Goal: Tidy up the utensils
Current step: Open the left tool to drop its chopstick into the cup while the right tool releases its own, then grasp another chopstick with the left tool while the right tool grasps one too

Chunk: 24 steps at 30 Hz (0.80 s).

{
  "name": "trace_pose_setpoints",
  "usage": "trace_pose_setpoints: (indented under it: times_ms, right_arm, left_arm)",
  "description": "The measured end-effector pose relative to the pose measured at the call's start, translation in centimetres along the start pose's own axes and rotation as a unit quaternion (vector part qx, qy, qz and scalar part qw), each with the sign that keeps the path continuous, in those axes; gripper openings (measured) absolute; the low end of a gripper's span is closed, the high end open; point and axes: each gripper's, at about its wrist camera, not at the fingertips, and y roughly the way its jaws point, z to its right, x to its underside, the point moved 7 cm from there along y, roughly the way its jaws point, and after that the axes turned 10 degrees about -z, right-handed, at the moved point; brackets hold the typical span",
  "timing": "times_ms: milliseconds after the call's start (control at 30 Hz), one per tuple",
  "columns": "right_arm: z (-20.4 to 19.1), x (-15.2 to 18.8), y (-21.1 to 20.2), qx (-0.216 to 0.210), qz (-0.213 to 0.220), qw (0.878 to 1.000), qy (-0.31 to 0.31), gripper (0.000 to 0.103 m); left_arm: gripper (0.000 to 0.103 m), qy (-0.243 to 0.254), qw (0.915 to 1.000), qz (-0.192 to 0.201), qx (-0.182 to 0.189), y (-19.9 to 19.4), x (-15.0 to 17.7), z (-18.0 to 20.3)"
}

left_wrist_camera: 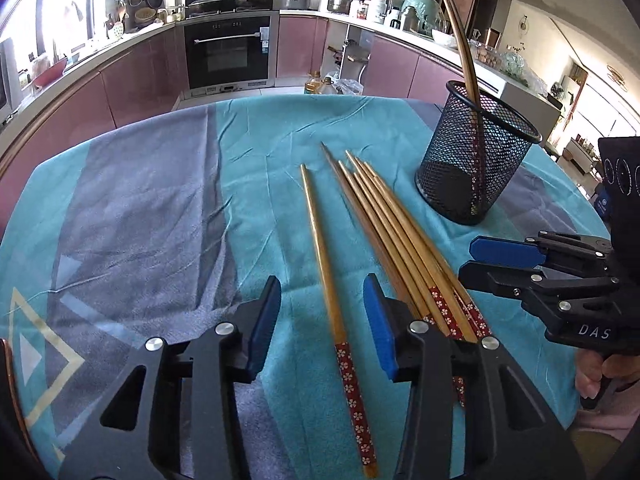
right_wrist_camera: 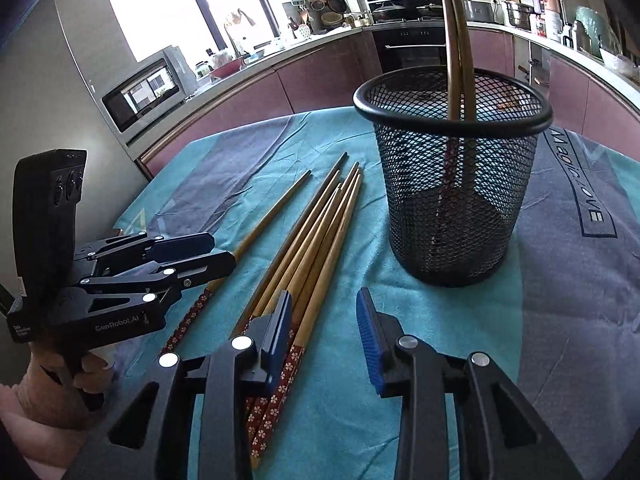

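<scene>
Now both half-open, empty tongs, left gripper (left_wrist_camera: 322,320) and right gripper (right_wrist_camera: 324,332), should pinch one chopstick (left_wrist_camera: 320,240) beside the basket (left_wrist_camera: 476,160).

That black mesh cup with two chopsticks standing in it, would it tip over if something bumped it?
Probably fairly easily. The mesh cup looks light, being open wire. The two chopsticks lean far above its rim, likely adding leverage. Its soft cloth footing may also wobble.
</scene>
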Motion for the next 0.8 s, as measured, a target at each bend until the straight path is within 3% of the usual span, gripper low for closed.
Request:
trace_pose_setpoints:
  times_ms: [267,700,800]
  right_arm:
    - [-0.1,-0.1,1.1,0.025,-0.009,1.000,-0.001,0.026]
    - [0.0,-1.6,2.4,0.071,-0.015,0.997,-0.004,0.025]
    - [0.1,-1.6,2.5,0.070,-0.011,0.997,0.002,0.020]
  left_arm:
    - [0.026,-0.008,0.9999,-0.013,-0.002,0.8,-0.6,0.5]
    - [0.029,0.005,0.9993,-0.021,-0.030,2.3,-2.7,1.0]
    - [0.018,0.003,0.9991,-0.019,-0.038,2.4,-2.9,1.1]
